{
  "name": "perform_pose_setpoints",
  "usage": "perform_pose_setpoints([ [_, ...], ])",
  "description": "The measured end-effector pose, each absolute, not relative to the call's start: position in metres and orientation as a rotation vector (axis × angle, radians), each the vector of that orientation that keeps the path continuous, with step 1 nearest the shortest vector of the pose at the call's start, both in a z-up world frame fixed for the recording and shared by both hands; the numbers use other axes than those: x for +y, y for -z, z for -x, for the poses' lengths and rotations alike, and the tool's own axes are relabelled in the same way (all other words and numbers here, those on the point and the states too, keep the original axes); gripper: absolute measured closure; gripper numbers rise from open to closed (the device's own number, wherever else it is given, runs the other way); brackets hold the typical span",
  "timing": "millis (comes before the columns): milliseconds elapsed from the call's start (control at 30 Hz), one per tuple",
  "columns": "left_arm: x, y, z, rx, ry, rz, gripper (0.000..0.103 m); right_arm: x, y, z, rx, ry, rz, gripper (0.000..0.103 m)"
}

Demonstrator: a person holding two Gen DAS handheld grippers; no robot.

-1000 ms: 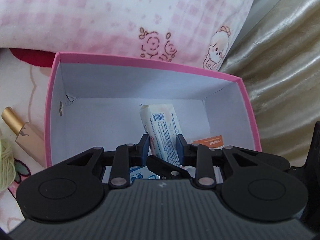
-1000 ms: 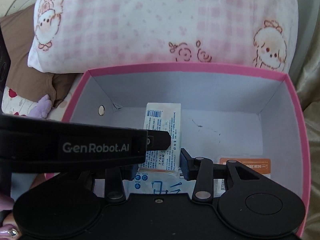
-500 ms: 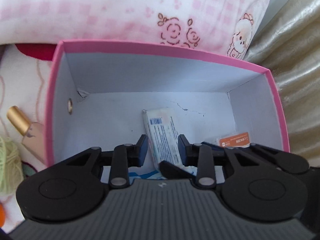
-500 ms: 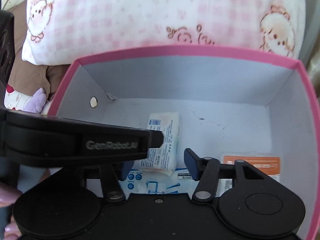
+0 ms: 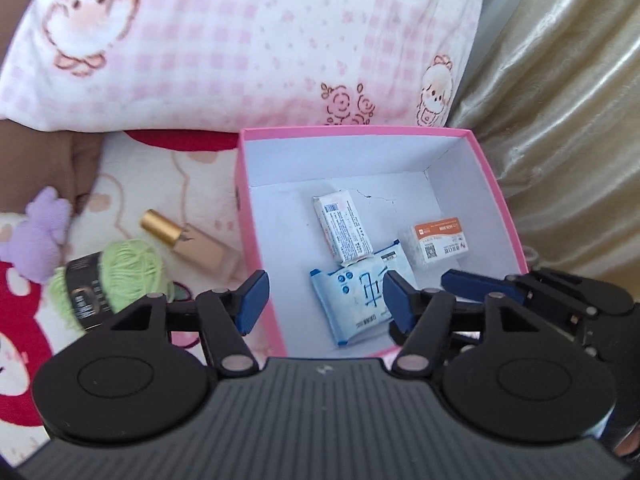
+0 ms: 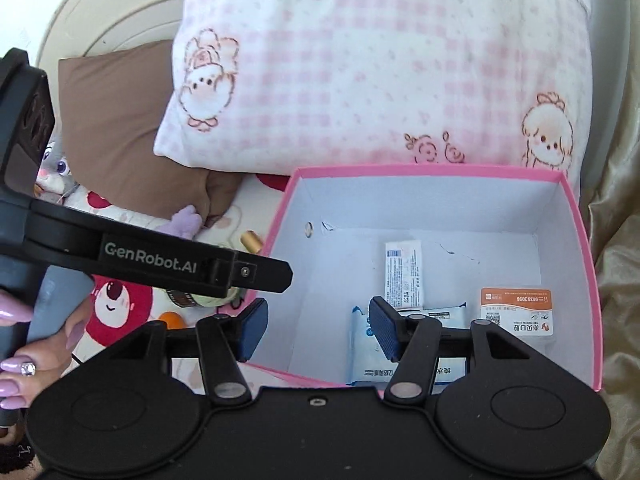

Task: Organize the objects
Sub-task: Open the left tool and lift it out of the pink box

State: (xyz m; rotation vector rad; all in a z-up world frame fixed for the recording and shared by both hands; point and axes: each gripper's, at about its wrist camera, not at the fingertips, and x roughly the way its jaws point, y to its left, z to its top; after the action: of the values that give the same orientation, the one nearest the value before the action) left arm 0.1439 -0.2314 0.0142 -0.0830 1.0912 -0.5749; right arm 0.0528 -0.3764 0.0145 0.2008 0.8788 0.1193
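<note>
Showing only in the left wrist view, green yarn (image 5: 120, 276) lies outside the pink box (image 5: 256, 272). Three packets (image 5: 346, 230) lie inside; left gripper (image 5: 324, 300), just opened, and right gripper (image 6: 316, 330) stand spread, empty.

We cannot read the print on the packets: the white packet (image 5: 346, 230), the blue pouch (image 5: 356, 300) and the orange-label packet (image 5: 438, 242). The right gripper (image 6: 318, 330) hides part of the pouch; the yarn (image 6: 208, 300) is mostly behind the left gripper's arm.
</note>
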Motion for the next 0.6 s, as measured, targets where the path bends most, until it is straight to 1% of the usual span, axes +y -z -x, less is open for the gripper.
perform_pose_setpoints([
  [67,-0.218,-0.027,-0.132,1.068,0.577,0.064,0.039,-0.368,-0.03,-0.042,0.853,-0.131,-0.17,0.042],
  [200,-0.19,-0.049,-0.108,1.022,0.578,0.03,0.033,-0.351,-0.058,-0.021,0.812,-0.157,-0.123,0.039],
  [333,-0.16,-0.066,-0.09,0.996,0.61,0.017,0.031,-0.333,-0.078,-0.01,0.79,-0.168,-0.072,0.039],
  [433,-0.136,-0.076,-0.083,0.968,0.602,0.036,0.026,-0.319,-0.087,-0.007,0.788,-0.186,-0.034,0.039],
  [533,-0.114,-0.08,-0.078,0.939,0.578,0.035,0.021,-0.305,-0.089,-0.006,0.79,-0.226,-0.007,0.033],
  [600,-0.101,-0.077,-0.078,0.937,0.562,0.042,0.018,-0.294,-0.086,-0.006,0.799,-0.26,0.011,0.026],
])
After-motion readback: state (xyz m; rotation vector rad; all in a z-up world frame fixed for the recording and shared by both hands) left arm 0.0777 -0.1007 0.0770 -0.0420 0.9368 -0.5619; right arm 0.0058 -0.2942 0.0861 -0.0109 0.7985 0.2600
